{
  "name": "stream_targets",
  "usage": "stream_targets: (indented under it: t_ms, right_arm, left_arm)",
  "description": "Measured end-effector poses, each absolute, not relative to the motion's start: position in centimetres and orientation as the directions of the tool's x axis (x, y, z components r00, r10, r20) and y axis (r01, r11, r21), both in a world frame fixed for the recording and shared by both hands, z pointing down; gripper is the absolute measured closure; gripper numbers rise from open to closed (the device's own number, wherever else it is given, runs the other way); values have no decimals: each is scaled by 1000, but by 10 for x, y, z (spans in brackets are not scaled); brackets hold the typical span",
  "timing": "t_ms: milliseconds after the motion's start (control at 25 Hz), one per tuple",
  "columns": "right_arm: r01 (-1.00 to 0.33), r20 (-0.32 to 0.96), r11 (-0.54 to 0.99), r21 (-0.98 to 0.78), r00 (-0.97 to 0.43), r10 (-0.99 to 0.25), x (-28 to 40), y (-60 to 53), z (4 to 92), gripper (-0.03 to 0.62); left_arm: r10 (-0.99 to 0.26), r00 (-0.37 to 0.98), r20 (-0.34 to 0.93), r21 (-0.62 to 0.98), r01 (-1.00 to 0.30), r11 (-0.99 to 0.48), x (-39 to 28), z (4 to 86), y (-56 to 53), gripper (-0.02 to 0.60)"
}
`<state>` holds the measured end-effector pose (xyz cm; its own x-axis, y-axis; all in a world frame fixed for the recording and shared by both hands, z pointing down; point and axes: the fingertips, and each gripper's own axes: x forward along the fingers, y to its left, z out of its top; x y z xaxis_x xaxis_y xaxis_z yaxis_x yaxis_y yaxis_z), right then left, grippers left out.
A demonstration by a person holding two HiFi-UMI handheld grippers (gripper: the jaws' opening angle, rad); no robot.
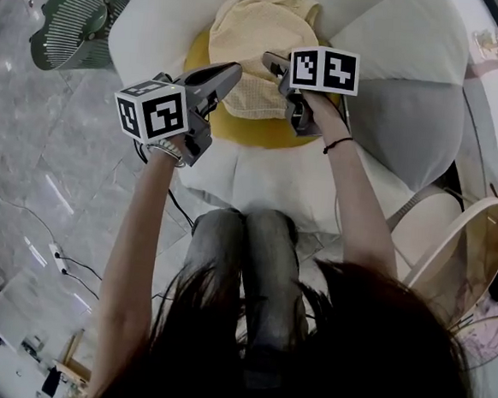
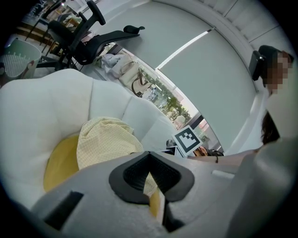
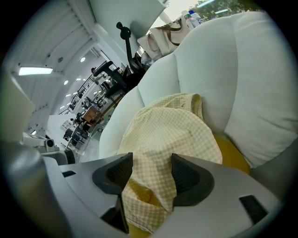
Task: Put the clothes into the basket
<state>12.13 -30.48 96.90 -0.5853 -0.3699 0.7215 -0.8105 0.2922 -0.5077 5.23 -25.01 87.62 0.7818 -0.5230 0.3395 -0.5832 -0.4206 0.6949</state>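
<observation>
Fingers (image 3: 188,179) of my right gripper (image 3: 150,173) stand spread, with the yellow checked cloth (image 3: 167,125) between them, unpinched. My left gripper (image 2: 149,158) is clenched, apparently empty. The cloth lies heaped on the yellow cushion (image 1: 263,131); the basket (image 1: 71,21) sits far left. I'd push deeper and bite a thick fold before lifting.

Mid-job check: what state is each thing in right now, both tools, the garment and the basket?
Green basket: off to the side, no clothes seen in it.
Yellow checked garment: crumpled on the yellow cushion, outside the basket.
Left tool: shut, nothing seen pinched.
Right tool: open, the garment's cloth between its jaws.
</observation>
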Motion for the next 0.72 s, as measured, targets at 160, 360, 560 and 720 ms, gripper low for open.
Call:
stream_targets:
  t_ms: [160,360,560,720]
  right_arm:
    - [-811,737,300,-502,-583,-342,115,-308,988,373]
    - [-837,797,332,-435,-530,-290,107,-307,1021,375]
    - [-863,849,346,-368,-464,-252,109,-314,1033,430]
    - [-864,874,404,-302,-420,-244,110,-313,1036,499]
  left_arm:
    - [-529,779,336,700,-583,-414,53,891,-252,571]
    - [-539,775,331,703,-583,-406,52,910,-257,571]
    - [-554,765,329,702,-590,-398,47,921,-261,571]
    - [-559,764,323,706,-588,-395,47,923,-262,571]
